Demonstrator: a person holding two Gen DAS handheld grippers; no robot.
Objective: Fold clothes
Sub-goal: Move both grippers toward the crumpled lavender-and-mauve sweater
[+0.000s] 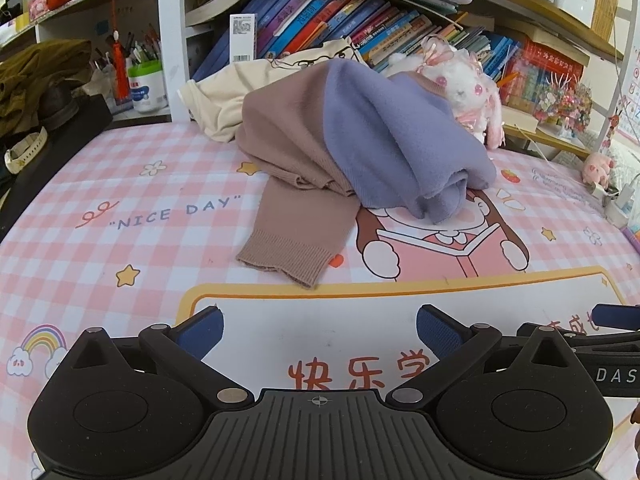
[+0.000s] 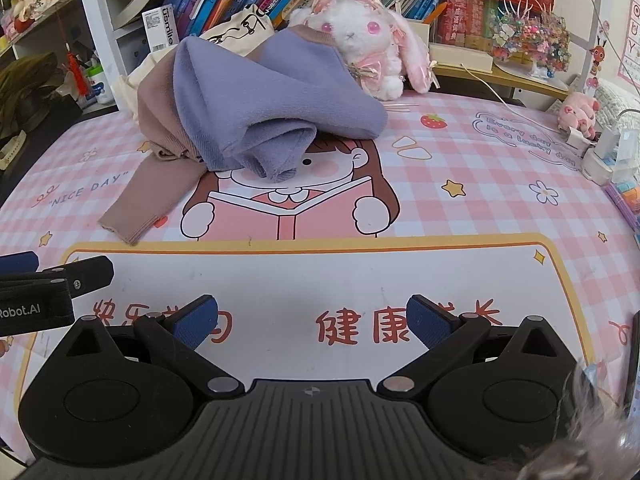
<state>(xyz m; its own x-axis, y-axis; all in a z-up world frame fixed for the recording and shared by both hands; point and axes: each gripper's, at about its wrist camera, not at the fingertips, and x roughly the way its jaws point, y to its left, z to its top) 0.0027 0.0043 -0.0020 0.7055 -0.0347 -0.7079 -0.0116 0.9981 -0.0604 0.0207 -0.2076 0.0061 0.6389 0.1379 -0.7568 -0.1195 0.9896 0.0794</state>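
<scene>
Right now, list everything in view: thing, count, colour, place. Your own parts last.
sweater: one, mauve-brown and lavender, crumpled in a heap at the back of the mat, one sleeve stretched toward the camera.
cream garment: one, cream with a line drawing, behind the sweater against the books.
plush rabbit: one, white and pink, behind the sweater on the right.
small pink plush: one, pink, far right edge.
desk mat: one, pink check with a cartoon girl.
books: many, mostly blue, shelved at the back.
pen cup: one, white and green, back left.
left claw: one, black with blue pads, open, empty.
right claw: one, same colours, open, empty.
</scene>
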